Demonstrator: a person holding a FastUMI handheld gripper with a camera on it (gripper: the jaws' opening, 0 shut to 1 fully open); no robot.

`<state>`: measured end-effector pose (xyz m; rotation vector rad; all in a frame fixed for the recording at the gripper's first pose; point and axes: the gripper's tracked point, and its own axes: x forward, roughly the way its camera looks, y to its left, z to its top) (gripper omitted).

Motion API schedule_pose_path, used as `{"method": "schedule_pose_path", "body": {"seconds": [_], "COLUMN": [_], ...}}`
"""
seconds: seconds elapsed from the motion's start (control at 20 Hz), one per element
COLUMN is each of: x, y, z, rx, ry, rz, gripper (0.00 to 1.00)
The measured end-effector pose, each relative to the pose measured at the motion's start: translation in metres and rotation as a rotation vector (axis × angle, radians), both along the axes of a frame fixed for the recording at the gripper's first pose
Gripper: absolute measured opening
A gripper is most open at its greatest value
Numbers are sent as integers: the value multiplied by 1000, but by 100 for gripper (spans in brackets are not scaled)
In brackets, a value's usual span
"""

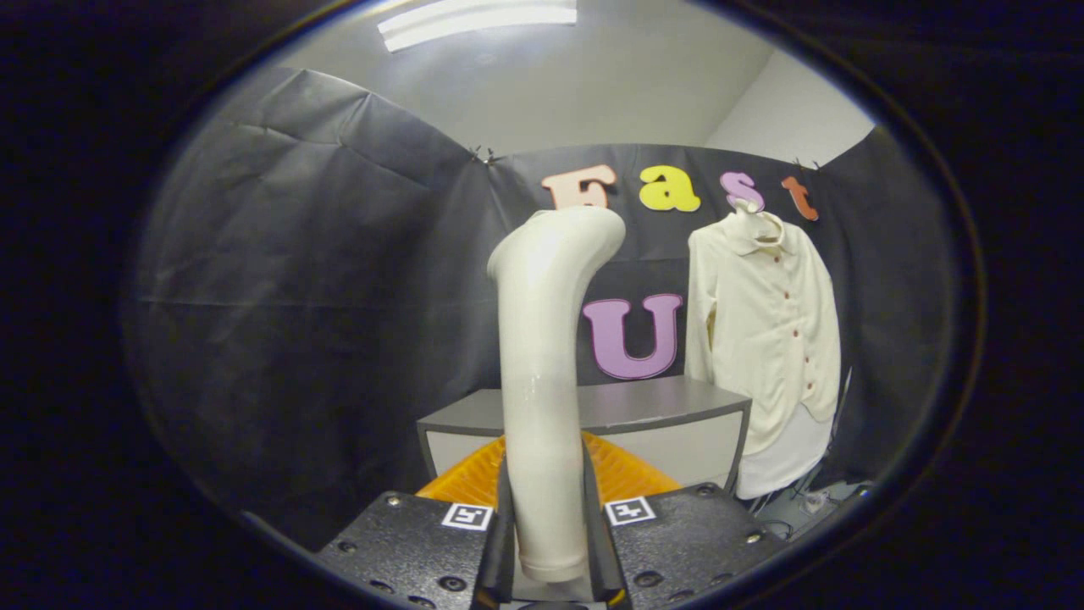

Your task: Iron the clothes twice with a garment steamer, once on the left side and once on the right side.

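Clamping the garment steamer point(542, 356) upright by its handle, gripper point(546, 542) fingers press both sides. Behind the steamer sits a grey desk point(660, 407); right of the desk, a cream shirt point(766, 330) hangs against the booth wall.

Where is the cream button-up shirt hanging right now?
The cream button-up shirt hangs on the black cloth wall, beyond and right of the gripper, which is shut on the white steamer handle, beside the grey table.
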<state>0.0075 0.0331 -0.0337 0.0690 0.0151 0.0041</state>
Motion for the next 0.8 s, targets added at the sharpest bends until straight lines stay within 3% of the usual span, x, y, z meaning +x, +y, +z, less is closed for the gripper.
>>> {"method": "schedule_pose_path", "body": {"seconds": [0.35, 0.8], "x": [-13, -20], "y": [7, 0], "z": [37, 32], "rx": [66, -15], "ry": [-125, -102], "rz": [-36, -78], "gripper": [34, 34]}}
